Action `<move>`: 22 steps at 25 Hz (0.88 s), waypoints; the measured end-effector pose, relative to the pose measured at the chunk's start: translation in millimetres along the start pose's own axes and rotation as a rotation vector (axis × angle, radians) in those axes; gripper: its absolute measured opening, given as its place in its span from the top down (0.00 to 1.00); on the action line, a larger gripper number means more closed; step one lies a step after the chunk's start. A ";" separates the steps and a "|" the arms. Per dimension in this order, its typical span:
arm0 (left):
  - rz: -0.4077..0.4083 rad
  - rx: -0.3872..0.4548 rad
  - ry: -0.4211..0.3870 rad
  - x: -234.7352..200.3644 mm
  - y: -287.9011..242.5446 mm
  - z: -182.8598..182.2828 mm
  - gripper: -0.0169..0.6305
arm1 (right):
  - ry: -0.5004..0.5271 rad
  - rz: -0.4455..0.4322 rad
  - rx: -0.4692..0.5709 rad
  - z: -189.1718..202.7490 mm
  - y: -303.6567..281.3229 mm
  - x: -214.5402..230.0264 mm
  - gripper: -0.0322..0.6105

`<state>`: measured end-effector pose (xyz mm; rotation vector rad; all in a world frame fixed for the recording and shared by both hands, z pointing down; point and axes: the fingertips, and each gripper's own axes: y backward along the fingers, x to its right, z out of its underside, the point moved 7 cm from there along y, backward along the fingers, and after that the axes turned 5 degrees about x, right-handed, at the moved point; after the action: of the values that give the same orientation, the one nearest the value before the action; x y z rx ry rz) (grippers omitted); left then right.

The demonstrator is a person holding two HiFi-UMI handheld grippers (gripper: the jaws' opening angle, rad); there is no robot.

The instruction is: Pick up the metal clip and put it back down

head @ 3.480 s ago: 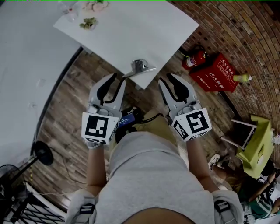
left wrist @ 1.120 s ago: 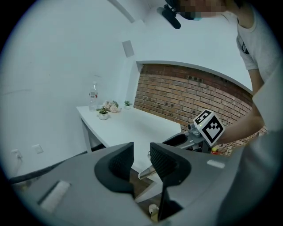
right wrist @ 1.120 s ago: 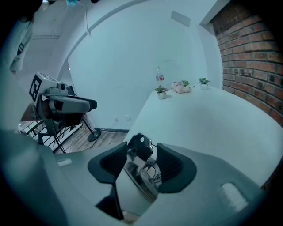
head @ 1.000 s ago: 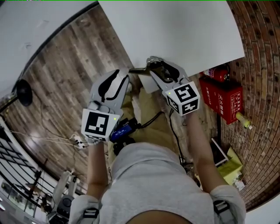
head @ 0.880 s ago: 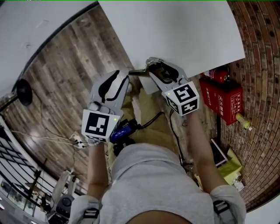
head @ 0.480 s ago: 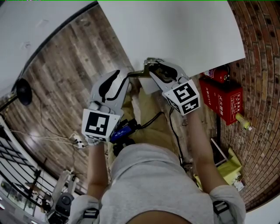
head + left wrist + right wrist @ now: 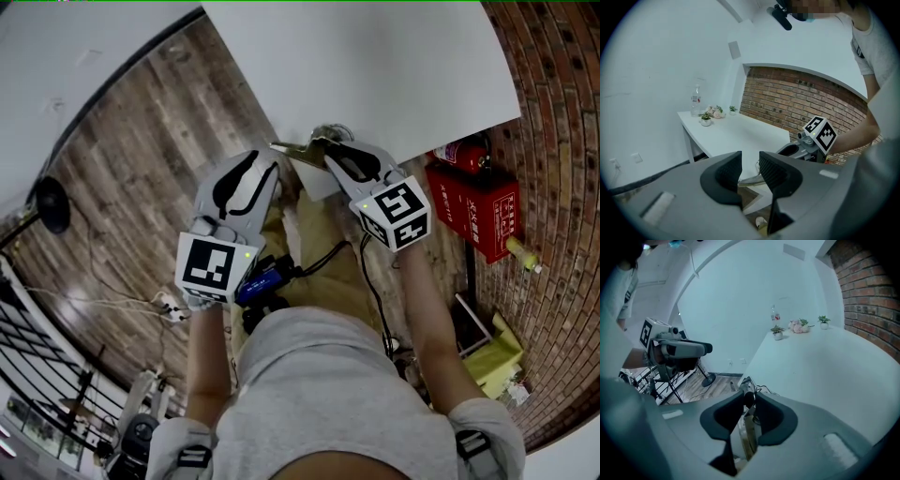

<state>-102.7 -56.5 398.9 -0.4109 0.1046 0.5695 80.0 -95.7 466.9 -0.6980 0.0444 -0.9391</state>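
Note:
The metal clip (image 7: 302,147) sits at the near corner of the white table (image 7: 375,66), its long handle sticking out left past the edge. My right gripper (image 7: 330,148) is over that corner and its jaws are closing, with the pads pressing the clip's dark knob (image 7: 749,399) from both sides. In the left gripper view the clip's handle (image 7: 751,178) shows far off beyond the jaws. My left gripper (image 7: 251,161) hangs off the table over the wooden floor, left of the clip, jaws apart with nothing between them.
Small potted plants (image 7: 777,332) and a water bottle (image 7: 695,99) stand at the table's far end. A red fire extinguisher (image 7: 459,153) and a red box (image 7: 483,211) lie by the brick wall on the right. Cables and a blue device (image 7: 267,277) are below my hands.
The right gripper's jaws have drawn together onto the clip at the table corner, and the clip's handle has swung a little up and left. The left gripper has held still.

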 end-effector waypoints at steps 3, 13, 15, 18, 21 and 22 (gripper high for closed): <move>0.011 -0.001 -0.010 2.4 -0.5 -1.9 0.79 | -0.024 -0.013 0.017 0.2 4.1 -2.6 0.85; 0.035 0.012 -0.038 4.0 0.5 -15.1 0.79 | -0.053 -0.027 0.097 -14.6 13.9 -14.0 0.89; 0.039 0.016 -0.035 3.8 1.0 -18.3 0.79 | -0.058 -0.021 0.115 -19.9 17.5 -14.9 0.89; 0.056 0.019 -0.021 3.3 1.5 -22.5 0.77 | -0.075 -0.007 0.152 -29.7 24.7 -15.4 0.89; 0.086 0.020 0.009 3.4 -2.2 -28.1 0.72 | -0.095 0.004 0.202 -42.4 34.4 -14.0 0.89; 0.098 0.021 0.018 4.0 -4.6 -30.4 0.71 | -0.100 0.006 0.220 -47.1 38.2 -13.2 0.89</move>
<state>-96.3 -70.4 371.9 -0.3915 0.1484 0.6612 84.4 -95.8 405.0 -0.5395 -0.1434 -0.8866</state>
